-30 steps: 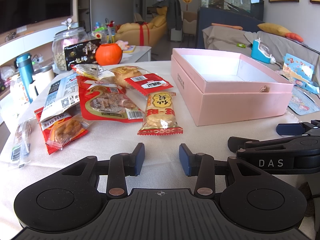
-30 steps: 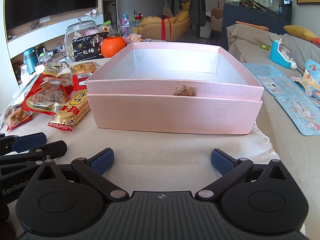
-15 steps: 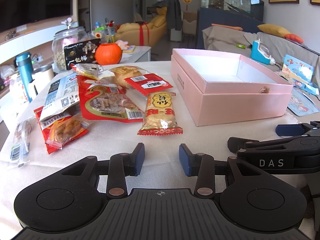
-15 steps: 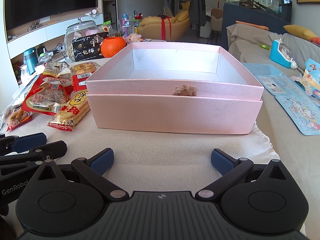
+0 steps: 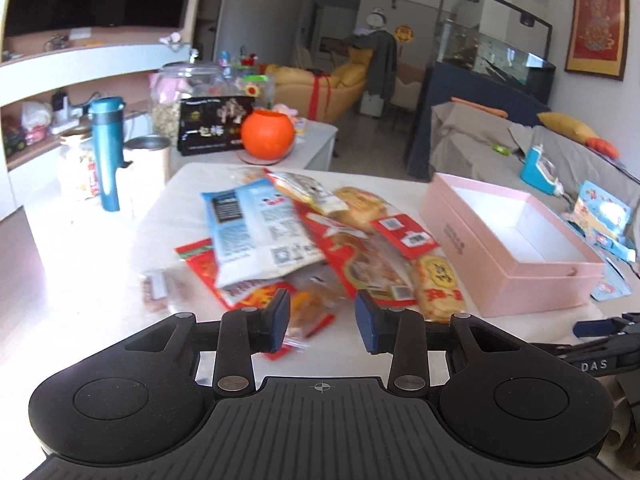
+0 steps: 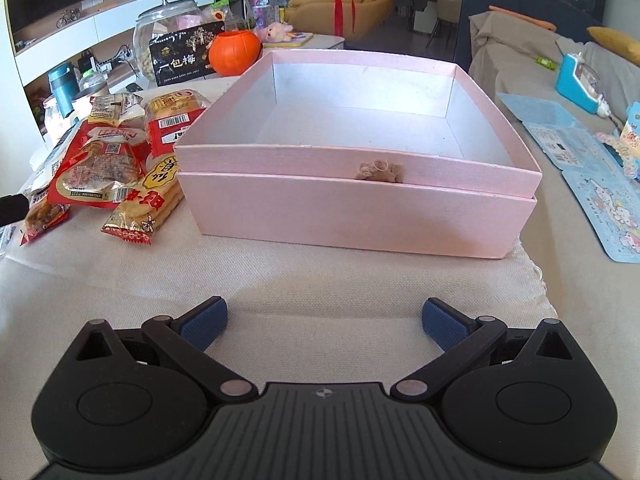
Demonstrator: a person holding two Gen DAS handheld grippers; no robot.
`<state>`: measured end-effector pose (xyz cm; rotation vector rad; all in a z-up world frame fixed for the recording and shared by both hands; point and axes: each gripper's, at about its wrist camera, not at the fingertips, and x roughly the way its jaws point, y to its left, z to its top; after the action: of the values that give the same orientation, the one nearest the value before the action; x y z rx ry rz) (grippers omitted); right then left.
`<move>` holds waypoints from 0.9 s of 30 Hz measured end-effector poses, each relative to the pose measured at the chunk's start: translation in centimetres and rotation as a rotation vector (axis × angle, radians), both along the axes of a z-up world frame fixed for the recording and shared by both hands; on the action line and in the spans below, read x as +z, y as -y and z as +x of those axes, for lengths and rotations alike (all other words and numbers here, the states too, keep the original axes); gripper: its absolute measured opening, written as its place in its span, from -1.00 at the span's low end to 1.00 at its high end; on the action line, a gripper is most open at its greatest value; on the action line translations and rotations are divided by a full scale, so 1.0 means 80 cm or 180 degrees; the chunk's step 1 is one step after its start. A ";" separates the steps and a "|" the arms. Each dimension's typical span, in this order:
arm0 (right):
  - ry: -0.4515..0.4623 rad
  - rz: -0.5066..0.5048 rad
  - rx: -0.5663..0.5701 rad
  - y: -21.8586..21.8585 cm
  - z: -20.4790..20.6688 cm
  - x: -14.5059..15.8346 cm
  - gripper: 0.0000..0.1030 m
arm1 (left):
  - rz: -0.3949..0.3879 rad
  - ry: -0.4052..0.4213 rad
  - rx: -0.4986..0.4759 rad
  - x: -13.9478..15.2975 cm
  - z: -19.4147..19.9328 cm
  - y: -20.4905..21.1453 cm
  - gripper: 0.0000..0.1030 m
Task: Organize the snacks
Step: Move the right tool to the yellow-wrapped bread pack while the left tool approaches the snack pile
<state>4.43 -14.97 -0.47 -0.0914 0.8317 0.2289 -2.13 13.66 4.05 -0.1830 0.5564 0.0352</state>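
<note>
Left wrist view alone shows us our blue flask (image 5: 105,152) at ten o'clock. Our left gripper (image 5: 322,320), jaws just narrowing, holds nothing above the snack packets (image 5: 304,240). Our right gripper (image 6: 323,322) gapes wide, empty, before one pink box (image 6: 360,212).

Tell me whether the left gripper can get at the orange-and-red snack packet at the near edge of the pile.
Probably yes. The left gripper is open and empty, the orange-and-red snack packet lies just beyond its fingertips, and nothing covers its near end.

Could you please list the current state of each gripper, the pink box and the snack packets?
left gripper: open, jaws just been closing, nothing gripped.
right gripper: wide open, empty.
pink box: lid off, empty inside.
snack packets: sealed, piled on the cloth beside the box.
</note>
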 end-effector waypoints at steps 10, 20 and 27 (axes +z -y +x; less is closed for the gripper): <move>0.0203 0.0062 0.0165 -0.002 -0.008 0.006 0.99 | 0.0159 -0.0381 0.0799 -0.031 0.020 -0.092 -0.22; 0.0030 0.0662 0.0197 -0.055 0.075 0.030 0.99 | 0.0234 -0.0350 0.0586 -0.036 0.038 -0.087 -0.22; 0.0034 0.0209 0.0597 -0.125 0.063 0.011 0.21 | 0.0269 -0.0378 0.0132 -0.037 0.015 -0.060 -0.37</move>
<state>9.49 -4.93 0.43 -0.1089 0.8046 0.4315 -0.93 18.49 1.06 -0.1105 0.6682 0.1101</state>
